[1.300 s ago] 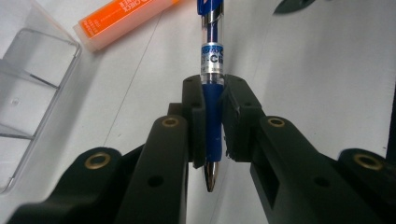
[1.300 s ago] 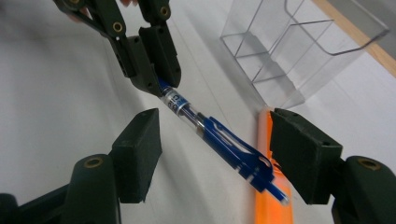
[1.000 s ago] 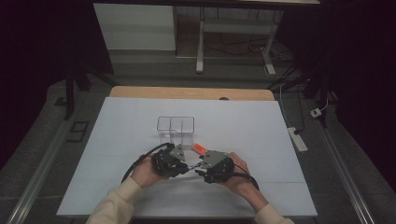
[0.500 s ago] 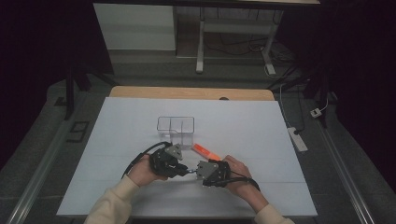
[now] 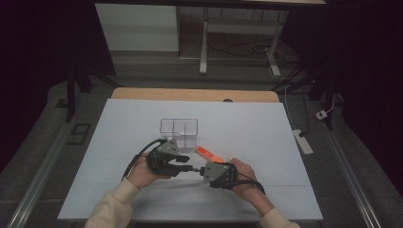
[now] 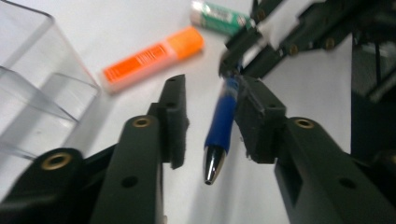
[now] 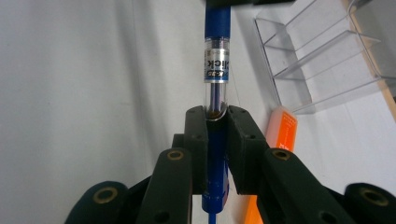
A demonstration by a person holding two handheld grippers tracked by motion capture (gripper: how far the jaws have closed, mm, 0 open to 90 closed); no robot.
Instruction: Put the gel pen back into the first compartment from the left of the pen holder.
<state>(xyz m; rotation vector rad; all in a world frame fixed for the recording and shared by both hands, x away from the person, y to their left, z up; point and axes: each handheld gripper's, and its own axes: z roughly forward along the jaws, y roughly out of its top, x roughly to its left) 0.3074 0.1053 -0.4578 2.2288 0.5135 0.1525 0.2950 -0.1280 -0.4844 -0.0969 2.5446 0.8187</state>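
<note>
High view has both hands low on the white table (image 5: pixel 266 128), grippers nose to nose with a blue pen (image 5: pixel 194 168) bridging the gap between them. The right gripper (image 7: pixel 216 140) is clamped hard on the pen: in the right gripper view its flat black foam pads squeeze the barrel from both sides, and you can see the clear plastic section with a printed label and the ink tube inside, then solid blue further up. The left gripper (image 6: pixel 210 123) has just been opening. In the left gripper view its jaws stand apart with the pen's rubbery blue grip and shiny metal tip hanging between them; the pad on the picture's right sits right up against the pen, the other one has clearly let go. So the pen is off the table surface, carried by the right side. Around it: a chunky orange highlighter (image 6: pixel 152 58) lying flat just beyond the grippers, a green and white tube-shaped thing (image 6: pixel 219 17) a bit past that (too blurry to read), and a clear hard-plastic organizer (image 5: pixel 178 130) with dividers standing near the left gripper. Nothing sits between the pen and the organizer.
</note>
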